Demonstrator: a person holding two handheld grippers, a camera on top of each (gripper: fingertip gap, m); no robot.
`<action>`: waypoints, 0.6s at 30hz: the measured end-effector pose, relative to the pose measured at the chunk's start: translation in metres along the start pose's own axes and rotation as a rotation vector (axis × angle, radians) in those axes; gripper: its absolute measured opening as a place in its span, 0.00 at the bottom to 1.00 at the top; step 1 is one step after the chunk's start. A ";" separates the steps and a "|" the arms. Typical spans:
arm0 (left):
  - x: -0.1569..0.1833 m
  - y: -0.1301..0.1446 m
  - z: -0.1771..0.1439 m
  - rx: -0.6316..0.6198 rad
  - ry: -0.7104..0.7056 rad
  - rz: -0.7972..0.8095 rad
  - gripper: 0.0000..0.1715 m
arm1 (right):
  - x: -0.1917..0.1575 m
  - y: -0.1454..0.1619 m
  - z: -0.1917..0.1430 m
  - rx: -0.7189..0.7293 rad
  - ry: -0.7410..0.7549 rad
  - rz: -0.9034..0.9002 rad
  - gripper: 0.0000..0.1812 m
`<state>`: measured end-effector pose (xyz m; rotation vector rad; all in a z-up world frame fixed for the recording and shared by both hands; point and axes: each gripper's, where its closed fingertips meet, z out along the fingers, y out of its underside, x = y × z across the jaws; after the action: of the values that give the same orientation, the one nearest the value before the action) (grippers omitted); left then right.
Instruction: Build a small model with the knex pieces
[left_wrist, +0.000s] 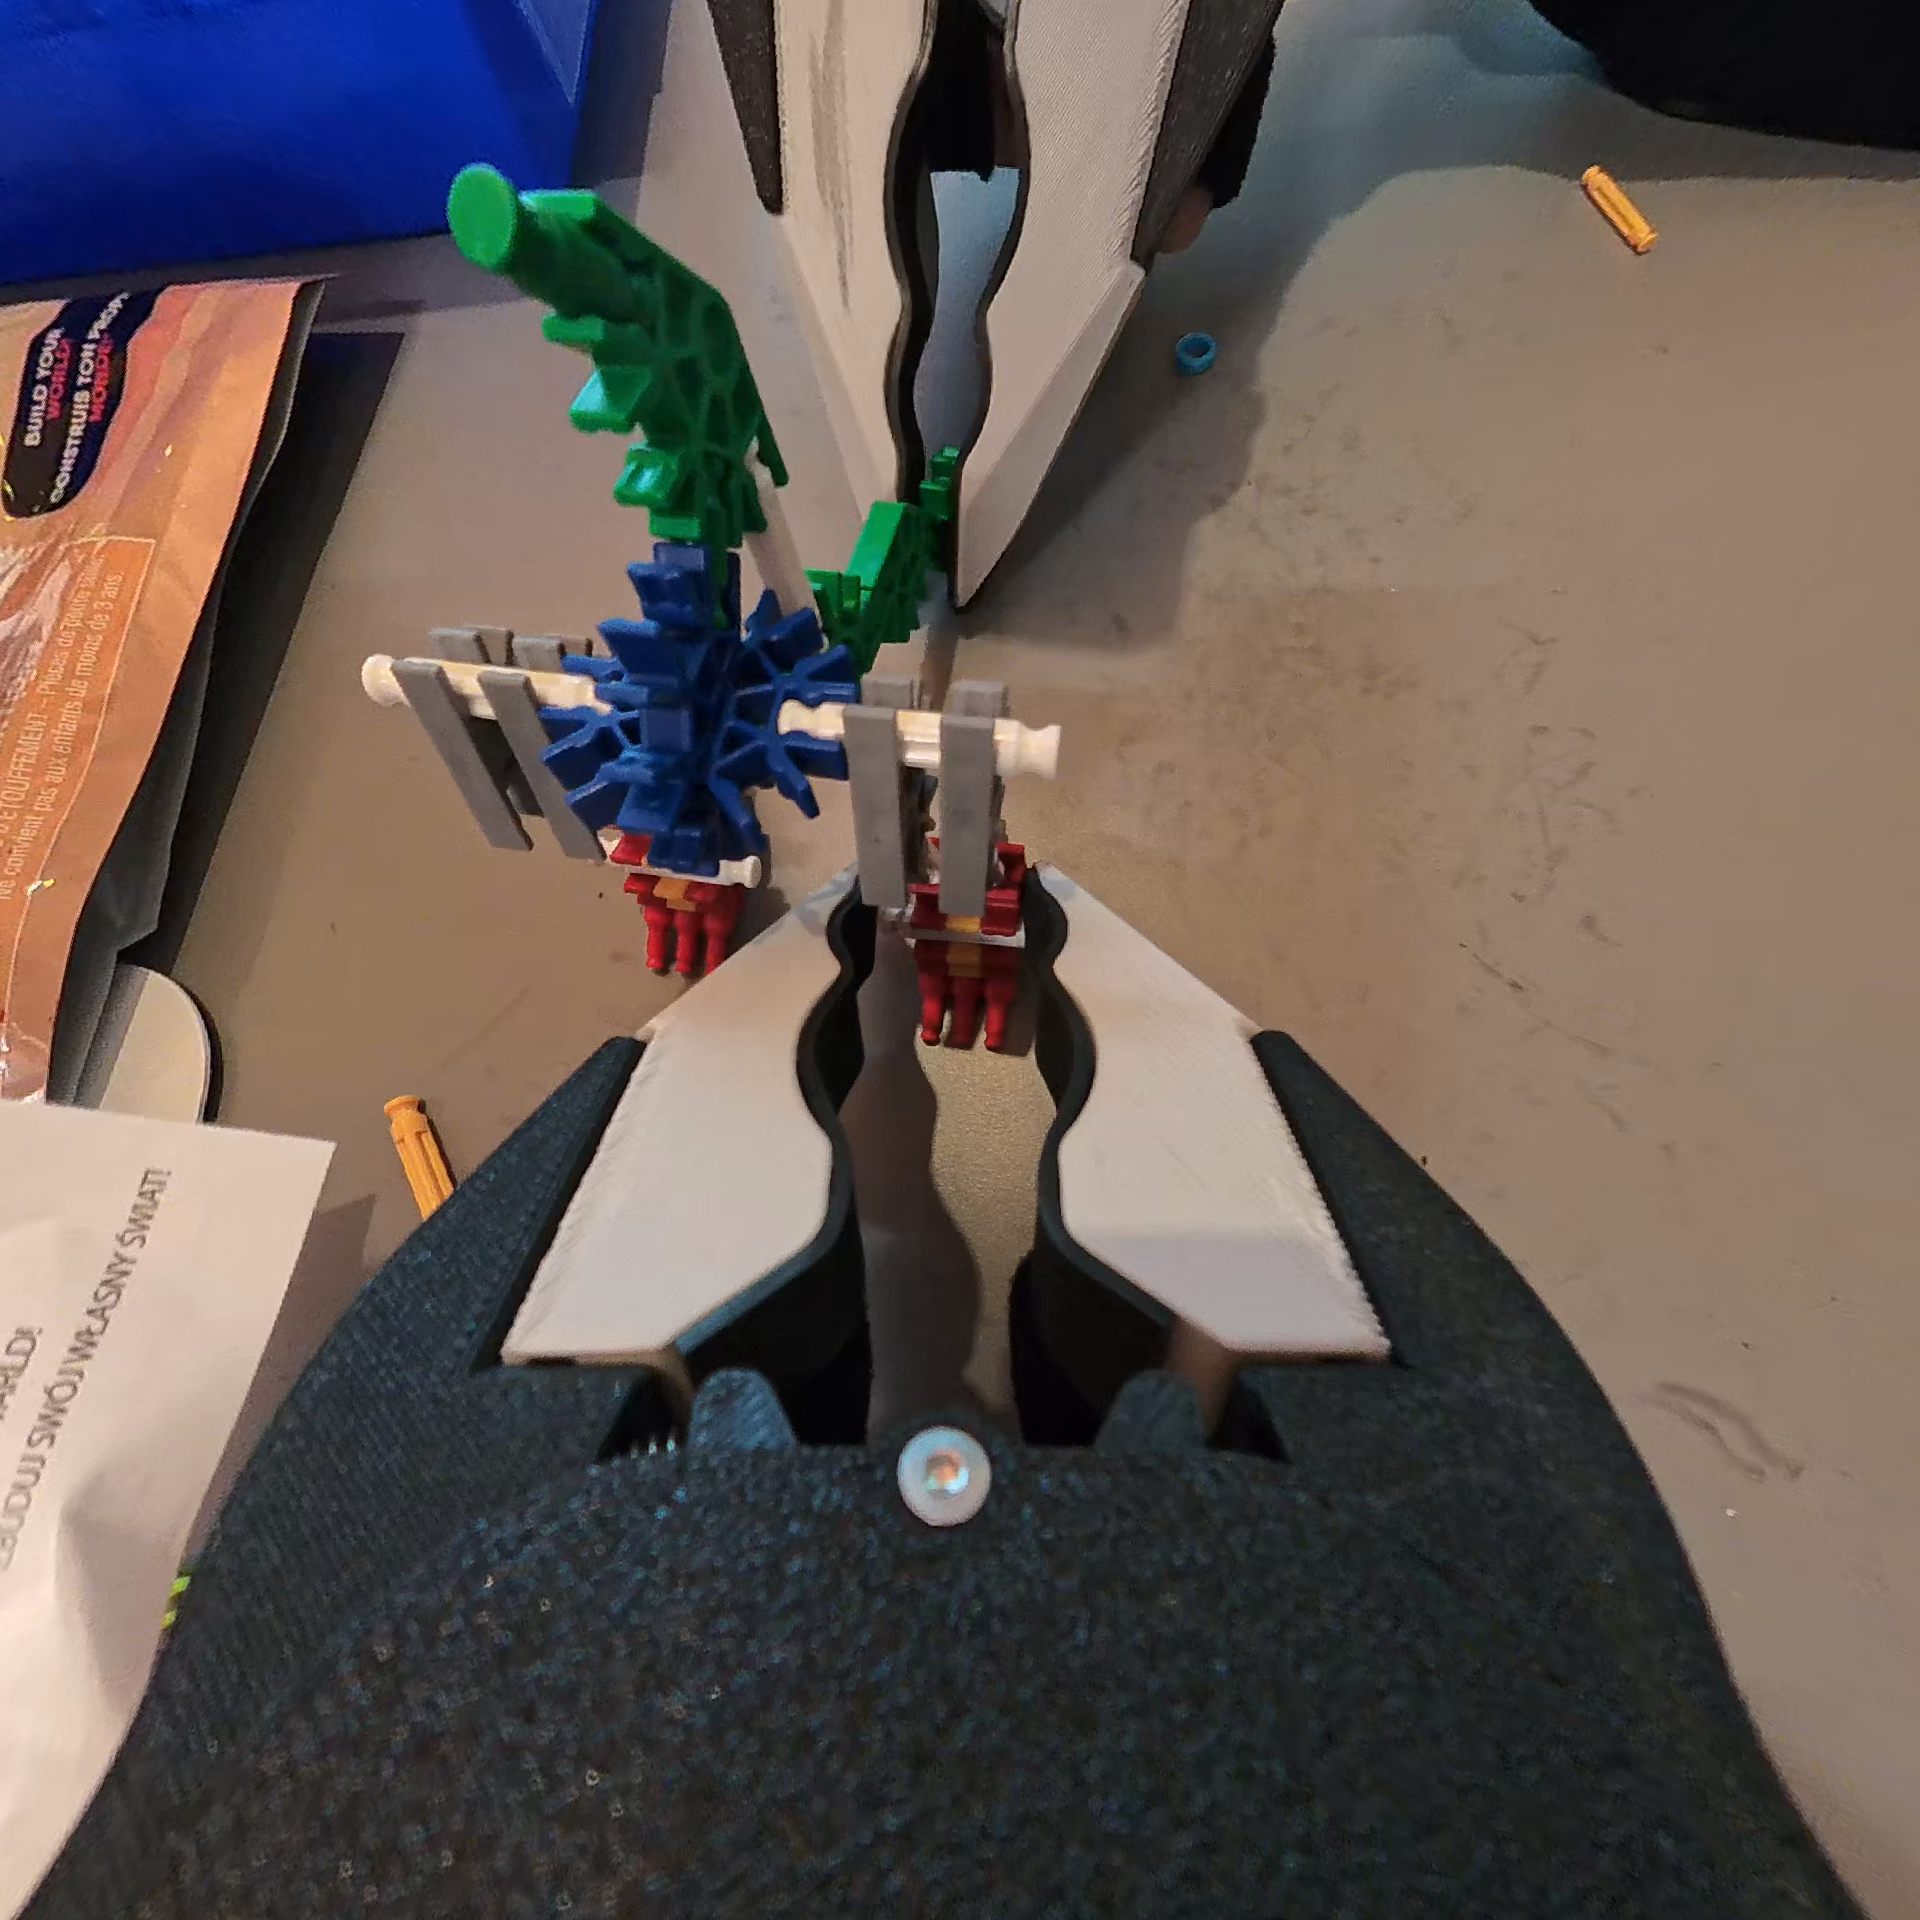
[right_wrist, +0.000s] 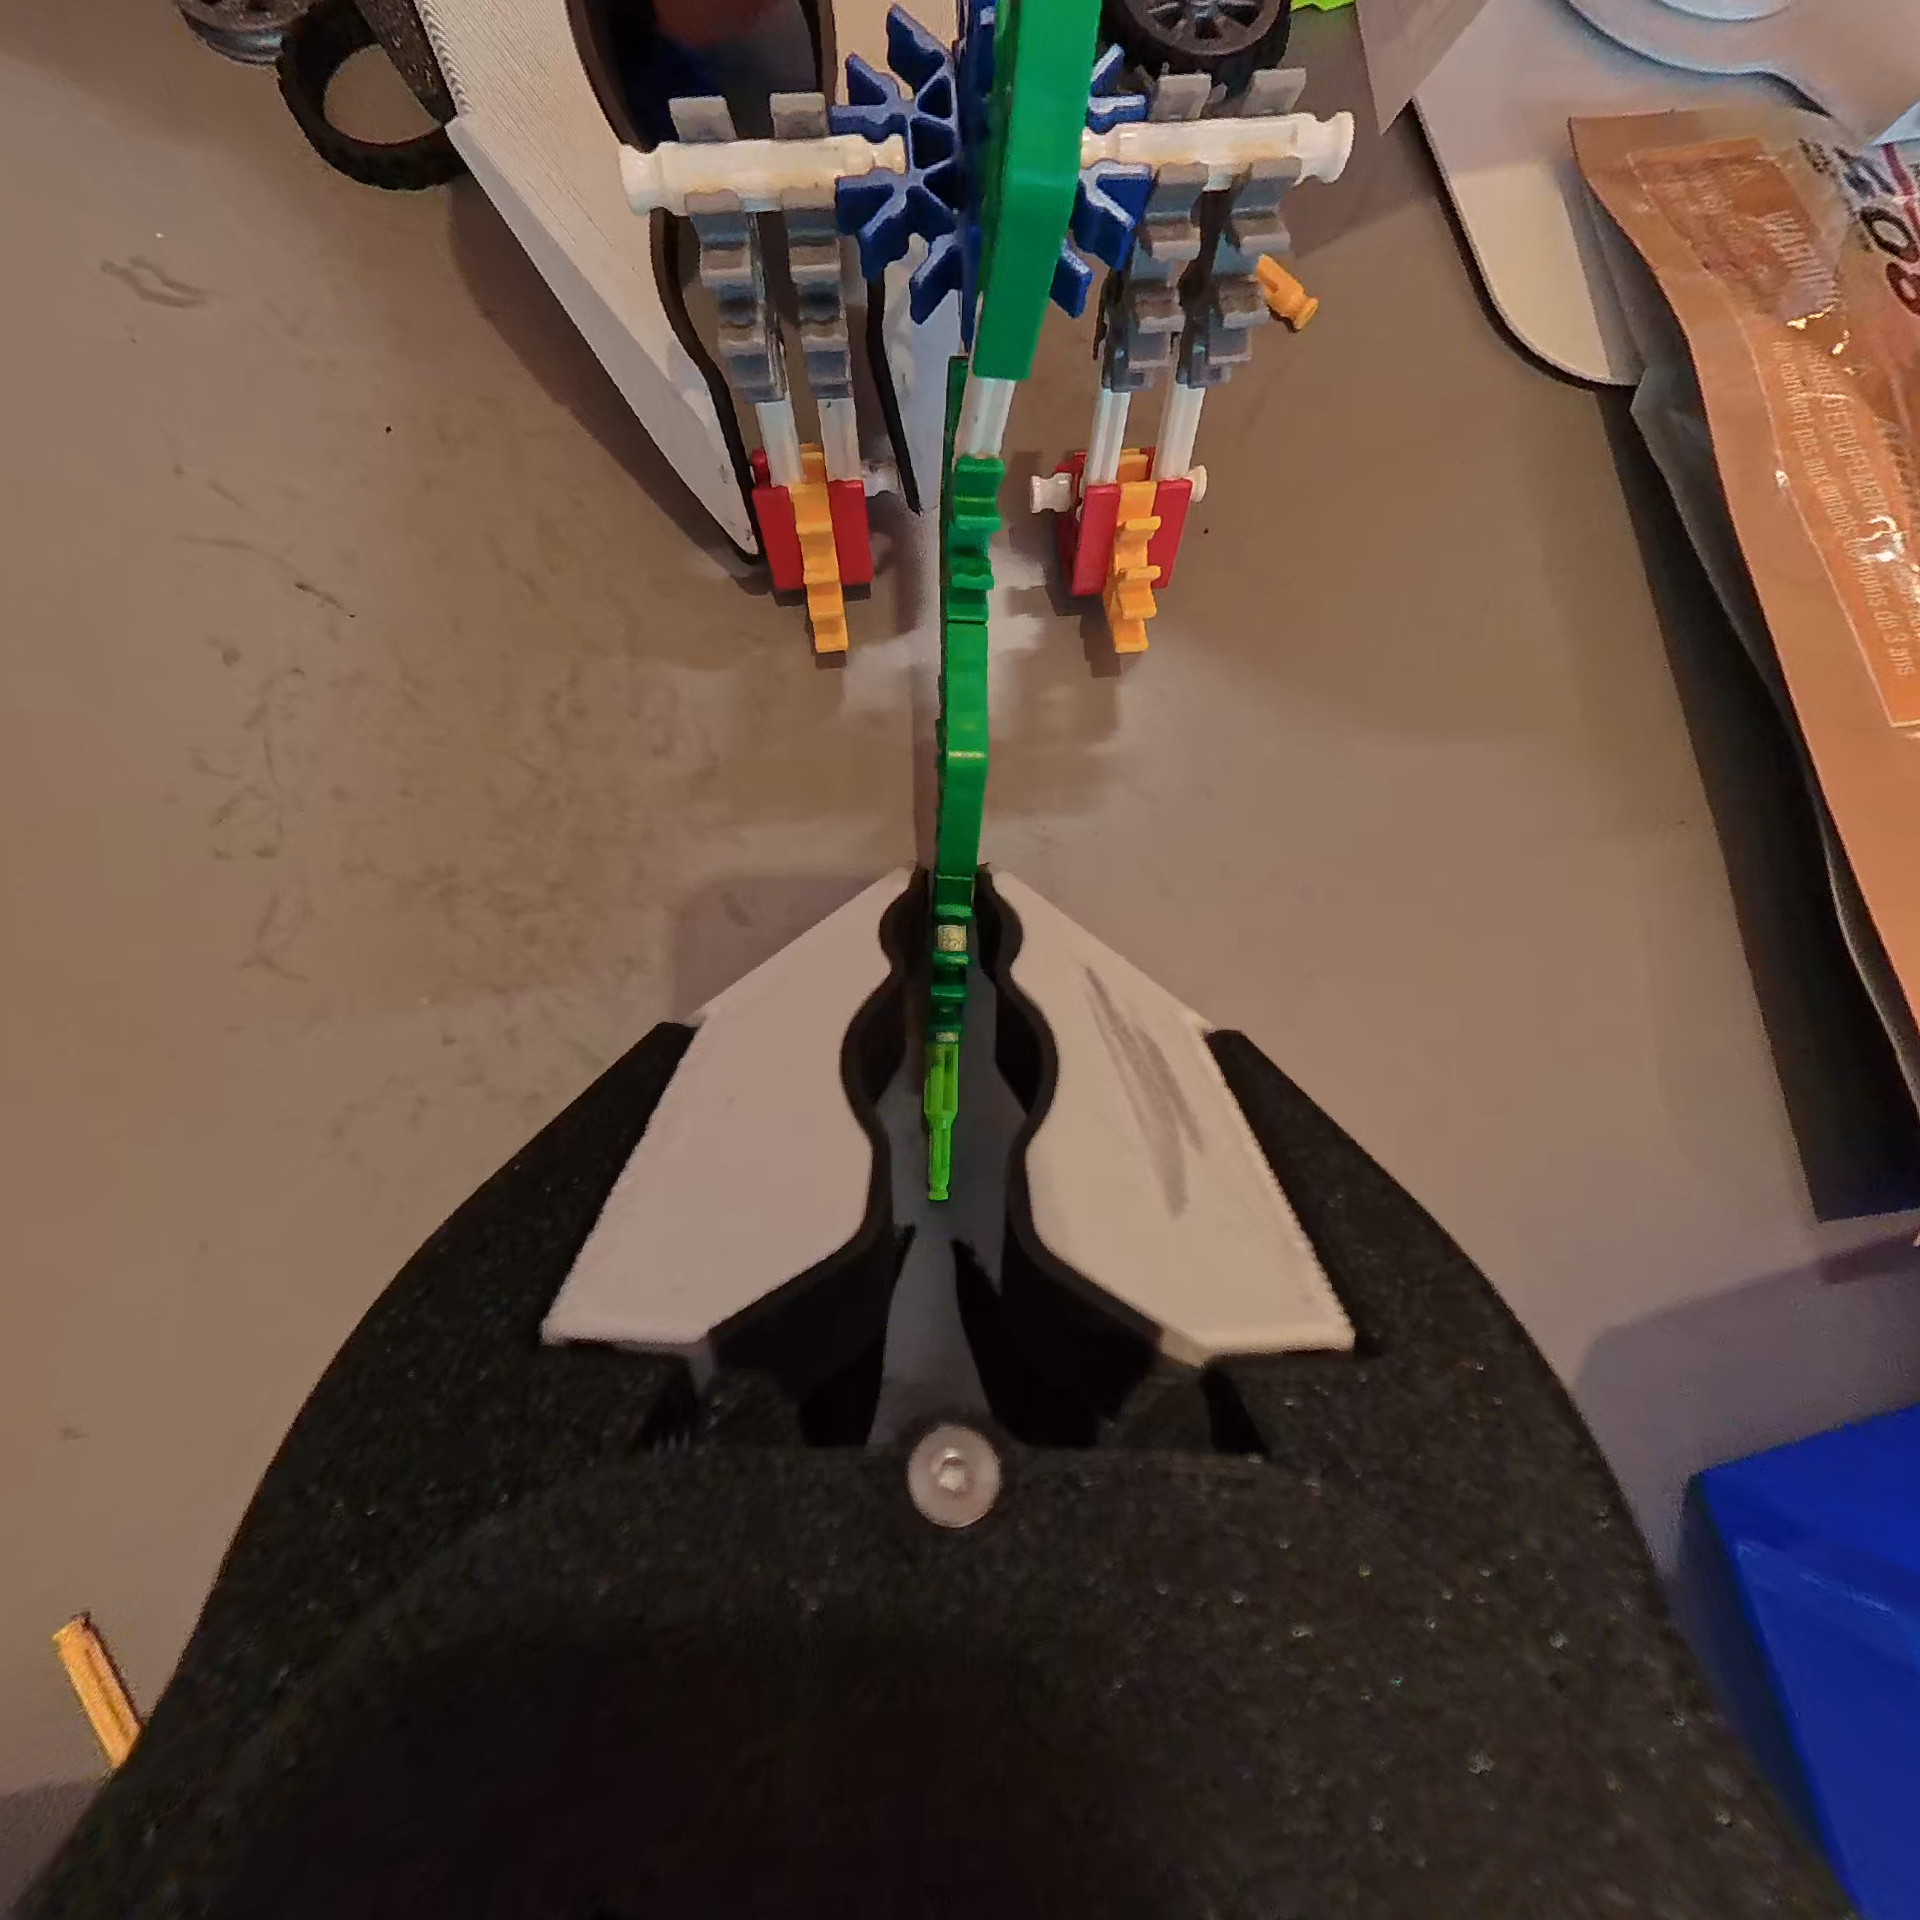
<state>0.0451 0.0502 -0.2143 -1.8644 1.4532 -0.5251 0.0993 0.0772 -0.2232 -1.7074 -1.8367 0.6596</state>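
While your left gripper (left_wrist: 940, 914) jaws clamp the red-and-yellow plastic connector foot (left_wrist: 966, 961), your right gripper (right_wrist: 954, 914) jaws pinch the green plastic connector strip (right_wrist: 961, 727) of the blue-hubbed construction-toy model (left_wrist: 707, 717) on the grey desk (left_wrist: 1455, 831).

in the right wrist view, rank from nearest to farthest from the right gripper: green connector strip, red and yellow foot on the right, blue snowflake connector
1. green connector strip, clamped in the right gripper jaws
2. red and yellow foot, ahead, slightly right
3. blue snowflake connector, farthest, top centre
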 end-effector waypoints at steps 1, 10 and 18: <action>0.000 0.000 0.000 0.000 -0.001 0.000 0.16 | 0.000 -0.001 -0.001 0.009 -0.001 0.003 0.08; -0.004 0.004 -0.005 -0.009 -0.027 -0.002 0.22 | 0.019 -0.014 -0.030 0.144 0.077 0.047 0.17; -0.005 0.005 -0.008 -0.011 -0.023 -0.021 0.29 | 0.017 -0.012 -0.032 0.146 0.061 0.053 0.18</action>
<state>0.0345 0.0516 -0.2124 -1.8905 1.4248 -0.5048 0.1115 0.0927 -0.1912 -1.6666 -1.6650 0.7363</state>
